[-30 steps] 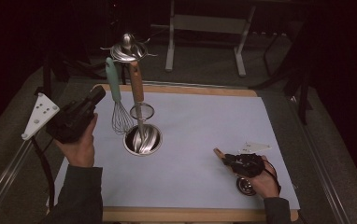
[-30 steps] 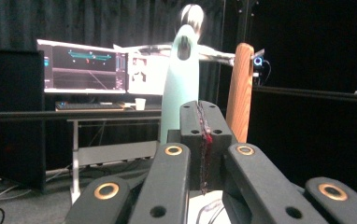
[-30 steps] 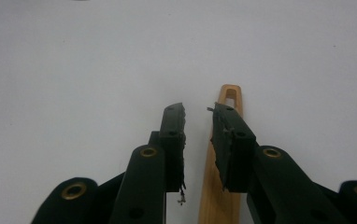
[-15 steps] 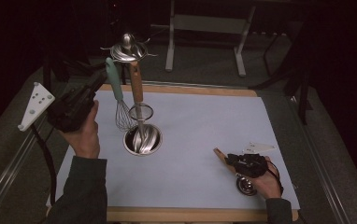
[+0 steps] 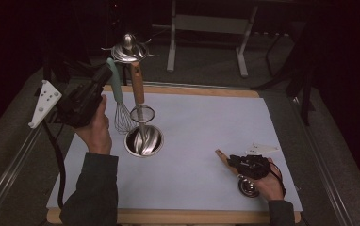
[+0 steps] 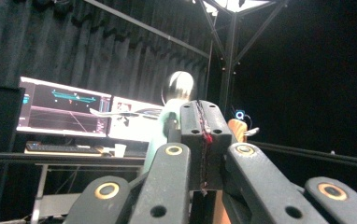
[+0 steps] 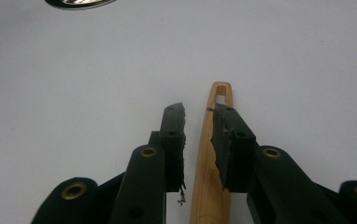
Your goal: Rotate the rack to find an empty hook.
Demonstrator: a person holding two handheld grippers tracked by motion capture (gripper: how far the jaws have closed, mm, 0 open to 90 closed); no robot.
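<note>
Straddling a wooden handle [image 7: 208,154], the right hand-held gripper [image 7: 199,140] sits slightly parted; the left hand-held gripper [image 6: 202,135] is clenched.

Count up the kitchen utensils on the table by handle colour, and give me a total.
Green handle: 1, the whisk hanging on the rack.
Wooden handle: 2, the strainer on the rack, and the ladle lying on the mat between the right gripper fingers.
Total: 3
</note>
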